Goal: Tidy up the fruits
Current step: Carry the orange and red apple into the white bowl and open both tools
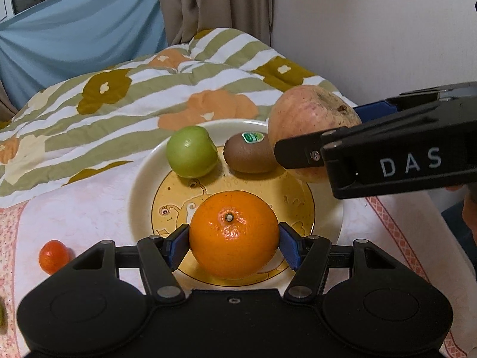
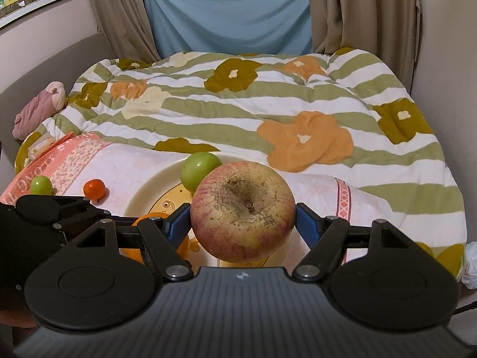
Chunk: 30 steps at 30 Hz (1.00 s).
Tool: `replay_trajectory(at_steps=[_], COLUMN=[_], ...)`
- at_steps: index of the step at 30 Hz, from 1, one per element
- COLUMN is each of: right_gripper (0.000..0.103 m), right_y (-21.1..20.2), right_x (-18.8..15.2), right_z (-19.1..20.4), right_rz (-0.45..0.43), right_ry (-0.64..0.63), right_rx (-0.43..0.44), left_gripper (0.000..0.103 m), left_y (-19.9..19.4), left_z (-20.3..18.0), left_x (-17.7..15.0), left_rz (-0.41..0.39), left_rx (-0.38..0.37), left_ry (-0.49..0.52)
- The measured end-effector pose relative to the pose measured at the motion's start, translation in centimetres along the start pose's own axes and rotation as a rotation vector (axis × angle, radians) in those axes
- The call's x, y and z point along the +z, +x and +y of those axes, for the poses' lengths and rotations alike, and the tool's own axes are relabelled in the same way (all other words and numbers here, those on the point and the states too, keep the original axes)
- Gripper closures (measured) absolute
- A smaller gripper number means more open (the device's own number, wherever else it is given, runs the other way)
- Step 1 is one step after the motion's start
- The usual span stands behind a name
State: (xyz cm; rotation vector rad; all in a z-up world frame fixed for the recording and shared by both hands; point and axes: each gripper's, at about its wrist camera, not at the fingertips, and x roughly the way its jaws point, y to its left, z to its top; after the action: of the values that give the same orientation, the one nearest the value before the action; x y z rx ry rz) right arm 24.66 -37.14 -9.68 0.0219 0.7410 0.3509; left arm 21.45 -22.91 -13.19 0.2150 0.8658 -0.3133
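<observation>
A cream plate (image 1: 143,179) with a yellow centre lies on a pink cloth. On it are a green fruit (image 1: 191,151), a kiwi (image 1: 249,153) with a green sticker and a large orange (image 1: 234,234). My left gripper (image 1: 234,243) is shut on the orange, over the plate's near part. My right gripper (image 2: 243,220) is shut on a big red-yellow apple (image 2: 243,211) and holds it over the plate's right side, next to the kiwi; the apple also shows in the left wrist view (image 1: 310,113). The plate (image 2: 155,182) and green fruit (image 2: 198,170) show behind it.
A small orange-red fruit (image 1: 53,256) lies on the cloth left of the plate, also in the right wrist view (image 2: 94,189), with a small green fruit (image 2: 41,185) further left. A striped flowered quilt (image 2: 268,104) covers the bed behind. A wall stands on the right.
</observation>
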Motion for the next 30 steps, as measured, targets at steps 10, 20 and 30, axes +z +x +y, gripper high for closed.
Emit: replay_trajectory(at_steps=[10,20,30], right_gripper=[0.014,0.014,0.014], right_y=[0.7,1.5,3.4], right_x=[-0.3,-0.3,-0.8], right_z=[-0.3,0.2,1.2], right_rz=[0.022,0.052,0.080], right_ry=[0.026,0.027,0.024], right_rx=[0.005,0.026,0.017], left_gripper=[0.017,0.015,0.015], left_y=[-0.3,-2.6,-4.0], left_z=[-0.3,0.4,2.0], left_x=[-0.1,-0.2,-1.1], left_rz=[-0.016,-0.037,-0.013], left_rx=[0.021,0.027,0.049], left_ry=[0.029,0.012,-0.062])
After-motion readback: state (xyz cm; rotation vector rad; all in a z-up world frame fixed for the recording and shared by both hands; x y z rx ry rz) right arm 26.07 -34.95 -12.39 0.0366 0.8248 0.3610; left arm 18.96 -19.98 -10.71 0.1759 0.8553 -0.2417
